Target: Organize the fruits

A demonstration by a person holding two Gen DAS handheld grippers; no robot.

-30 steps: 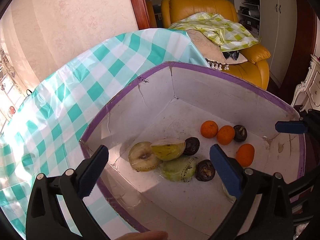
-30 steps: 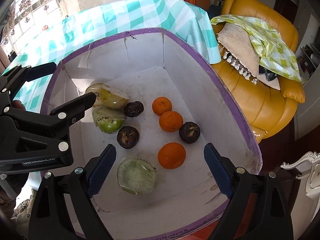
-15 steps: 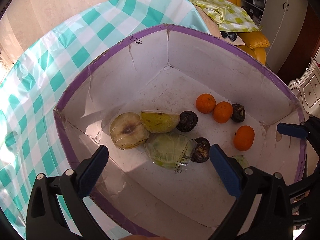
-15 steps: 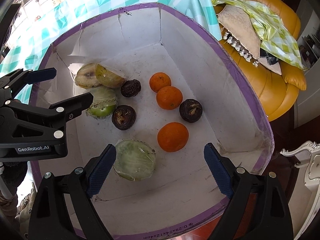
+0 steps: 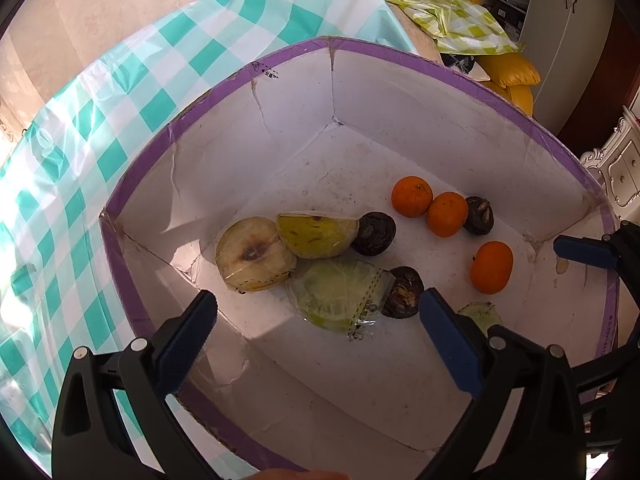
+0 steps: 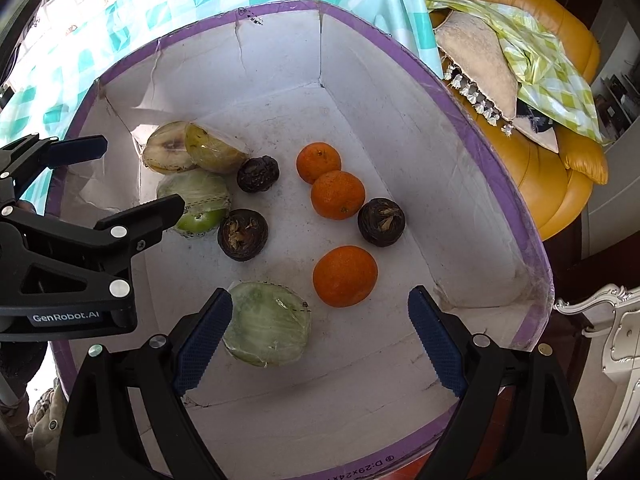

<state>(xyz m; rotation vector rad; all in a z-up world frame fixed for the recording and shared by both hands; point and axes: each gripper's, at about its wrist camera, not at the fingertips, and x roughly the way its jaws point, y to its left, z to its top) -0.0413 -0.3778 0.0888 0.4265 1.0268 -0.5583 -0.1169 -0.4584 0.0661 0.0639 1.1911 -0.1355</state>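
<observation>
A white cardboard box with a purple rim (image 5: 168,136) (image 6: 472,116) holds the fruit. Three oranges (image 6: 345,276) (image 6: 338,195) (image 6: 318,161) lie right of centre, one of them also in the left wrist view (image 5: 491,267). Three dark round fruits (image 6: 242,234) (image 6: 381,221) (image 6: 258,173) sit among them. Several plastic-wrapped cut fruits lie at the left (image 5: 254,254) (image 5: 316,234) (image 5: 340,296), and one wrapped green half (image 6: 268,330) sits nearest. My left gripper (image 5: 316,344) is open and empty over the box's near edge. My right gripper (image 6: 320,340) is open and empty above the wrapped green half and the nearest orange.
The box sits on a teal-and-white checked tablecloth (image 5: 80,152). A yellow armchair (image 6: 560,128) with a green checked cloth (image 6: 536,48) stands beyond the box. White furniture (image 6: 608,344) stands at the right.
Both grippers have moved forward and tilted down over the box, so the fruit now fills more of each view. Both stay open. No fruit has moved.
</observation>
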